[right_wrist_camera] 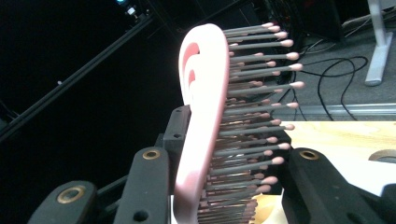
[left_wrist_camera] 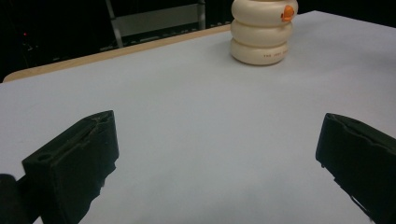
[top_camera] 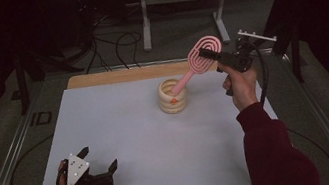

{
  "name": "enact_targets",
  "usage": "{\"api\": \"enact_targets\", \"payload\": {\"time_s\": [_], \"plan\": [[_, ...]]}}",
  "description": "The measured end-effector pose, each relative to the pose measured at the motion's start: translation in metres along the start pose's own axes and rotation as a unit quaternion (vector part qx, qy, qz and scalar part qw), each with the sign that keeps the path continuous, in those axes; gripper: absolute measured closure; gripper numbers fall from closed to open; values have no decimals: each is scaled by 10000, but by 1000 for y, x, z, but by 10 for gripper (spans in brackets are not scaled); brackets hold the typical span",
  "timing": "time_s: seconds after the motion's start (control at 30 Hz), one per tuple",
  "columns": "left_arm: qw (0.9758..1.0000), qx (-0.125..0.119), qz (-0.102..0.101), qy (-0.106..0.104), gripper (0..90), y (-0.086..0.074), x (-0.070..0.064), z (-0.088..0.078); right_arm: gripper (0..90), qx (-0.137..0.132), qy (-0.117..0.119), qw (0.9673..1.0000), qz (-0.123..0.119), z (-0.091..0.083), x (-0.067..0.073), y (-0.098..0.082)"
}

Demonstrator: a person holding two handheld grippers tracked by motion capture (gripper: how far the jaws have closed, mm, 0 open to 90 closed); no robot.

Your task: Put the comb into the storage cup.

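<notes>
A: From the high view, what do you see?
B: The right gripper (top_camera: 211,58) clamps a pink hairbrush (top_camera: 200,59), handle slanting down into the cream ringed holder (top_camera: 172,96) just left of it. The left gripper (top_camera: 97,159) rests with jaws apart near the table's (top_camera: 130,144) front edge.

A: Left gripper view?
B: Jaws spread, nothing between; the holder (left_wrist_camera: 261,32) stands well ahead.

A: Right gripper view?
B: The hairbrush (right_wrist_camera: 205,121) is pinched between the jaws, bristles pointing right.

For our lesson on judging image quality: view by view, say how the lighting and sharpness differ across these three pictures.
High view: lit table amid dark surroundings, slightly soft overall. Left gripper view: even light on the table, cream holder fairly sharp, near black jaws blurred. Right gripper view: pink hairbrush bright against black, lower bristles out of focus.
</notes>
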State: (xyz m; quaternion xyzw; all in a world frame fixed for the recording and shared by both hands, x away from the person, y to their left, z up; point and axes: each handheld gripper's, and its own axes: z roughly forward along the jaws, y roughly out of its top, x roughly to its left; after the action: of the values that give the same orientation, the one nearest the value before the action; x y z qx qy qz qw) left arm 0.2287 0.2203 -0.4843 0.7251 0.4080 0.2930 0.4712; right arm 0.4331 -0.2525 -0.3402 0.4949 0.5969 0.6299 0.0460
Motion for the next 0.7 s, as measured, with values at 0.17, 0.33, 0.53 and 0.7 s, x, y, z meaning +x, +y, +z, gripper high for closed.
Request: {"api": "enact_targets", "payload": {"time_s": [0.17, 0.33, 0.53, 0.7], "plan": [[10000, 10, 5, -3, 0, 0, 0, 0, 642, -21, -66, 9999, -76, 2, -1, -1], [10000, 10, 7, -4, 0, 0, 0, 0, 642, -52, -116, 9999, -96, 4, -1, -1], [10000, 10, 8, -6, 0, 0, 0, 0, 642, -81, -165, 9998, -96, 6, -3, -2], [10000, 18, 9, -10, 0, 0, 0, 0, 642, -102, -207, 9997, -113, 9, -4, -3]]}}
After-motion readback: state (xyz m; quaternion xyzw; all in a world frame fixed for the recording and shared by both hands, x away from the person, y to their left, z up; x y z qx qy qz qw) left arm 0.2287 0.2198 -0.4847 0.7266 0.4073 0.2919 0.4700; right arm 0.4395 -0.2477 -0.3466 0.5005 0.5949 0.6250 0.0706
